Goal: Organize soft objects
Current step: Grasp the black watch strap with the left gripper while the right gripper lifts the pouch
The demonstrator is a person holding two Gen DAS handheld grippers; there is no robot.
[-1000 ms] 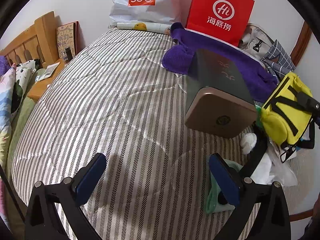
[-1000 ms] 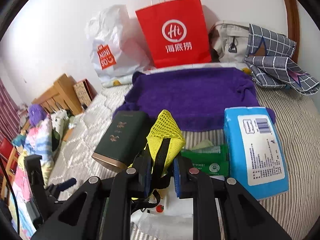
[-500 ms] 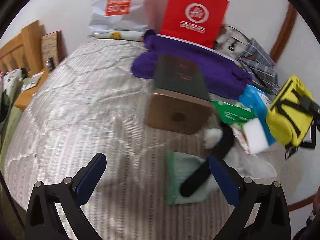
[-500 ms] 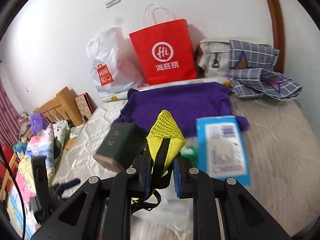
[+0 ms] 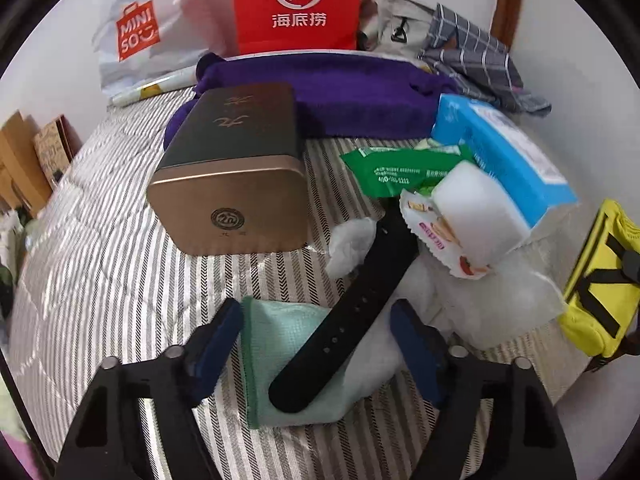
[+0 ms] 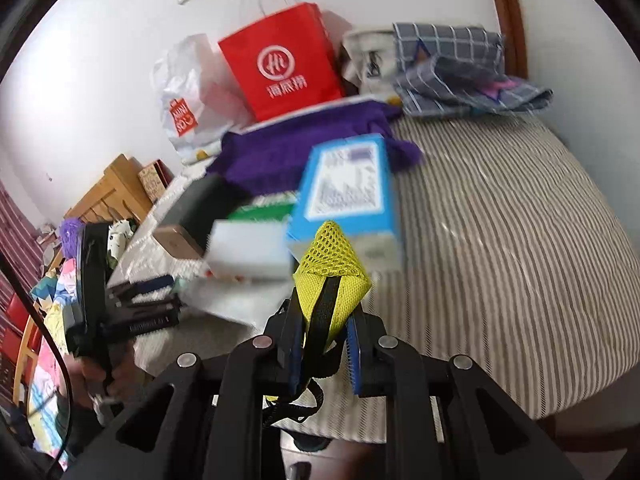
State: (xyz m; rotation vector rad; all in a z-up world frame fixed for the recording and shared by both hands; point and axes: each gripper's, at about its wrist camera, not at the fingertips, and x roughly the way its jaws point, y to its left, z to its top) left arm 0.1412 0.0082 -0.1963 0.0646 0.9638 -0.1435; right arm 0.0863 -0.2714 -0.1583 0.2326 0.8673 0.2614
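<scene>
Left wrist view: the left gripper (image 5: 316, 344) has been brought down from the bare striped quilt (image 5: 100, 264) of a second ago to the pile, and its jaws, wide open and empty, are now set astride a folded mint-green cloth (image 5: 280, 364) with a black strap (image 5: 352, 312) lying across it. A grasp of the cloth is judged to be the step in hand; the strap may be caught along with it. Around it are counted one gold-ended green tin (image 5: 232, 176), one green sachet (image 5: 400, 168), one white foam block (image 5: 476, 216), one blue tissue pack (image 5: 504, 152), one purple towel (image 5: 352, 96), one red paper bag (image 5: 296, 4), one white Miniso bag (image 5: 136, 36) and one grey checked cloth (image 5: 476, 56). At the right edge one yellow mesh pouch (image 5: 600, 292) is seen, held off the bed.

Right wrist view: the right gripper (image 6: 326, 344) is closed on the yellow mesh pouch (image 6: 330, 276), pinched between both pads and carried above the quilt. Against half a second ago the scene is tilted and blurred, so the pouch is judged to be in transit, not yet put down. The same tin (image 6: 180, 224), foam block (image 6: 248, 252) and tissue pack (image 6: 348, 196) are seen once each.
</scene>
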